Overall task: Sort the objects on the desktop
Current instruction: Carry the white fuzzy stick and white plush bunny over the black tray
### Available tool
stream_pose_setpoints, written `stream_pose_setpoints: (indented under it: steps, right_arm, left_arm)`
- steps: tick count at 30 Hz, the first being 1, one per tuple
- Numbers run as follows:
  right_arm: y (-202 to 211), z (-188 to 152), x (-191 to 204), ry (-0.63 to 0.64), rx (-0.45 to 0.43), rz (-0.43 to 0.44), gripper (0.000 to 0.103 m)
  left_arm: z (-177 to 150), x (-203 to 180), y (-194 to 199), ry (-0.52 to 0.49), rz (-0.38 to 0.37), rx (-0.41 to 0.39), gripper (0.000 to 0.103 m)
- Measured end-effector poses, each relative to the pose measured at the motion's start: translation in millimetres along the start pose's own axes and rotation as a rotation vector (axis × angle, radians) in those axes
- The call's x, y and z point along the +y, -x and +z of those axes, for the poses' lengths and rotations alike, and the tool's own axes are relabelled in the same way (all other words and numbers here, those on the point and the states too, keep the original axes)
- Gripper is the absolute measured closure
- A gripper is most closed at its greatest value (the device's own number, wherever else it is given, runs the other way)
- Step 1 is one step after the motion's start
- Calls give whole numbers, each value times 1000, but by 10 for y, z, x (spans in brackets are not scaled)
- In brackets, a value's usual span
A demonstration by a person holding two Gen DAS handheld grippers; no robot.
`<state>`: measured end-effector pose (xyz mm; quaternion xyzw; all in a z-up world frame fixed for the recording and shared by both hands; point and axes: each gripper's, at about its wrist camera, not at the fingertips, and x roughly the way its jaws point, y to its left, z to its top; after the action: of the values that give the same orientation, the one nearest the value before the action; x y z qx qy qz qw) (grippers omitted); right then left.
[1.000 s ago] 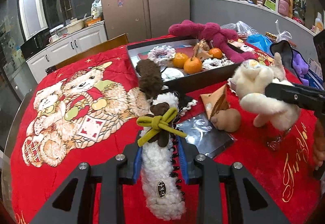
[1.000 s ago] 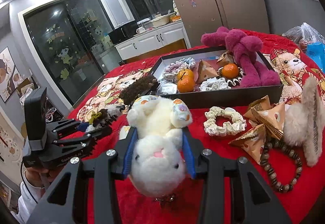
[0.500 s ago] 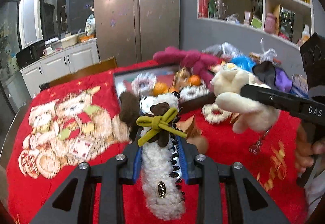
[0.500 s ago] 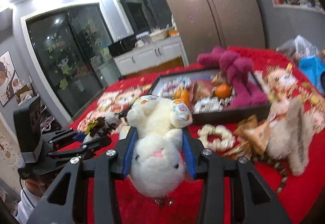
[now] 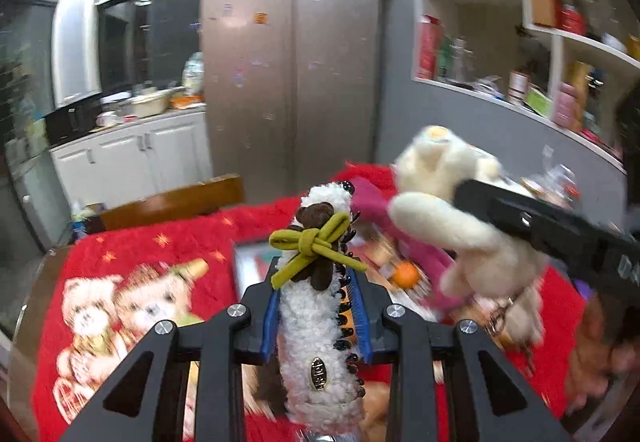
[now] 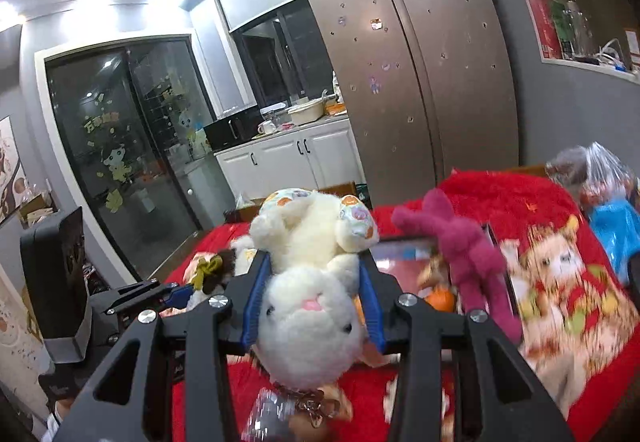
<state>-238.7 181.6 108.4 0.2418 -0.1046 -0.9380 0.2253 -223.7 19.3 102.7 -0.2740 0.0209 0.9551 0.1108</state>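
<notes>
My left gripper (image 5: 316,306) is shut on a white fluffy hair clip (image 5: 316,342) with a brown bear and an olive bow, held above the red tablecloth (image 5: 160,254). My right gripper (image 6: 312,302) is shut on a white plush rabbit (image 6: 308,306), held upside down in the air. The rabbit also shows in the left wrist view (image 5: 460,222), to the right of the clip. The clip shows in the right wrist view (image 6: 208,270) at the left. The dark tray (image 6: 404,242) with an orange (image 6: 440,298) lies below and ahead, partly hidden.
A magenta plush toy (image 6: 468,254) lies across the tray's right side. Plastic bags (image 6: 612,201) sit at the table's far right. A wooden chair back (image 5: 172,201) stands behind the table. A fridge (image 5: 292,81) and wall shelves (image 5: 560,41) are beyond.
Both grippers have risen well above the table with their loads and tilted upward. The tray and loose objects have dropped low in both views. The grips are unchanged.
</notes>
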Motion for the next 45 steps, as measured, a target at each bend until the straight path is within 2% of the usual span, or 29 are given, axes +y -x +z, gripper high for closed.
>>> stream_pose_setpoints:
  steps: [3, 8, 10, 12, 15, 19, 23, 27, 32, 37, 40, 42, 45]
  right_arm:
    - [-251, 199, -48, -12, -30, -7, 60]
    - [-747, 315, -260, -54, -27, -22, 60]
    - [-951, 287, -393, -72, -22, -15, 60]
    - [-1212, 267, -522, -65, 40, -38, 60]
    - [-1432, 189, -698, -88, 88, -30, 60]
    - [-1590, 111, -847, -87, 128, -64, 60]
    - [-1747, 52, -923, -114, 165, -36, 60]
    - [-1815, 15, -874, -76, 176, -47, 60]
    - [-1836, -10, -821, -67, 184, -46, 60]
    - [-1895, -86, -813, -57, 207, -86, 60]
    - [-2013, -172, -843, -61, 270, -147, 60]
    - [-2082, -231, -901, -72, 305, -182, 59]
    - [-2131, -284, -915, -74, 336, -186, 59]
  left_arm:
    - [217, 141, -258, 39, 25, -12, 72]
    - [198, 334, -666, 97, -40, -23, 72]
    - [201, 342, -873, 56, -31, 36, 72]
    - [151, 409, -968, 51, 0, 53, 72]
    - [92, 535, -1077, 80, -11, 87, 72]
    - [10, 585, -1222, 66, 19, 134, 72]
    - [-39, 595, -1326, 87, -15, 171, 72]
    - [-75, 528, -1361, 56, 12, 189, 72]
    - [-107, 529, -1427, 72, -8, 208, 72]
    - [-171, 567, -1563, 87, 3, 266, 72]
    - [-216, 579, -1649, 89, 5, 328, 72]
    - [-257, 577, -1729, 87, 35, 373, 71]
    - [-289, 602, -1763, 102, 22, 396, 69]
